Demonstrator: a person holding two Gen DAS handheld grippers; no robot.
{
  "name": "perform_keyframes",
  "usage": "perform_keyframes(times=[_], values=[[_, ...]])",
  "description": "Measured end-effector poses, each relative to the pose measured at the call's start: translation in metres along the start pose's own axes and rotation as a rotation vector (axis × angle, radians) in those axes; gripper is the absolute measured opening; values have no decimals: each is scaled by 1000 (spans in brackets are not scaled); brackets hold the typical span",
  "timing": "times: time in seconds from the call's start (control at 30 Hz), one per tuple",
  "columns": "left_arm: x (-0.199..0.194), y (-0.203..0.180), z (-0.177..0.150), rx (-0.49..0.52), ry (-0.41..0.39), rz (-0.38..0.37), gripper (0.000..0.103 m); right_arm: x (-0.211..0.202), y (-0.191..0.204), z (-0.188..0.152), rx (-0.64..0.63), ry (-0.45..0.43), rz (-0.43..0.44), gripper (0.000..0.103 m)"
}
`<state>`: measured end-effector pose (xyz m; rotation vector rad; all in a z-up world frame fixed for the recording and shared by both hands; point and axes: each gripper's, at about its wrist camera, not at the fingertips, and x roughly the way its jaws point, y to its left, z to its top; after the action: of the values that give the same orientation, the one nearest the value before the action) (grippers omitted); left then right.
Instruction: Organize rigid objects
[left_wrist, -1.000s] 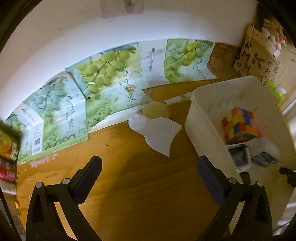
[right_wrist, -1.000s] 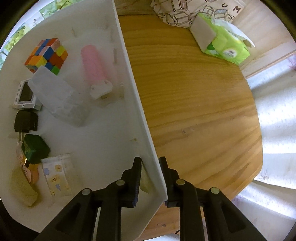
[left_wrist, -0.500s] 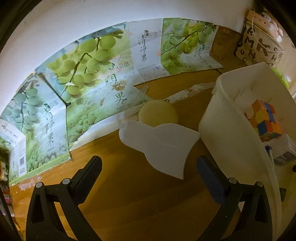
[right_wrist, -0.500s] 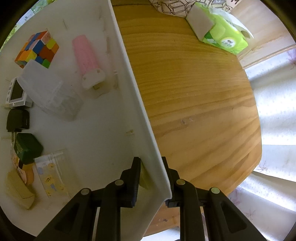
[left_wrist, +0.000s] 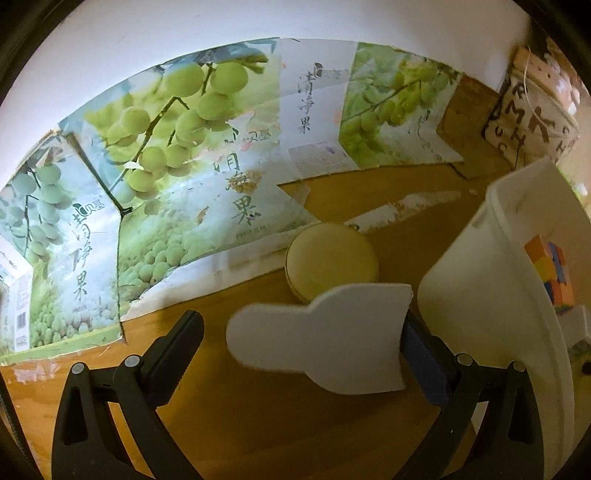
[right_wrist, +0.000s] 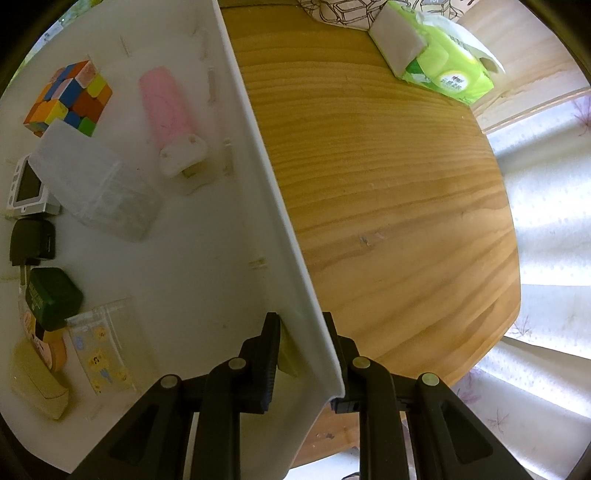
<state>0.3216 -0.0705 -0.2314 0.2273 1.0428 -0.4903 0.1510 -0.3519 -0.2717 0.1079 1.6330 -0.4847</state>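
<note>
A: Where is the left gripper (left_wrist: 295, 354)?
B: Spread wide, gripping nothing; the white flat scraper (left_wrist: 325, 336) lies on the table (left_wrist: 258, 424) between its fingers, against the right one.
A: And the right gripper (right_wrist: 301, 354)?
B: Clamped on the white bin (right_wrist: 280, 229) wall.

A flat white scraper (left_wrist: 325, 332) lies on the desk just beside the white bin (left_wrist: 480, 295), overlapping a round cream tin (left_wrist: 332, 258).

White wall (left_wrist: 110, 55) behind wooden table (right_wrist: 388, 203); bright patterned curtain (right_wrist: 546, 240) alongside.
</note>
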Motion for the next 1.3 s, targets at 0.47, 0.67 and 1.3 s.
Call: perform_keyframes(times=[0.47,0.67,1.3], values=[[7,12,3,-16,-61,-99,93,2,1,1,8,14,-5,23],[10,11,6,-23,-76,-126,78,2,4,1,7,21,-12,23],[5,24,7,-81,-57,-257,34,1,3,1,10,16,-12,23]])
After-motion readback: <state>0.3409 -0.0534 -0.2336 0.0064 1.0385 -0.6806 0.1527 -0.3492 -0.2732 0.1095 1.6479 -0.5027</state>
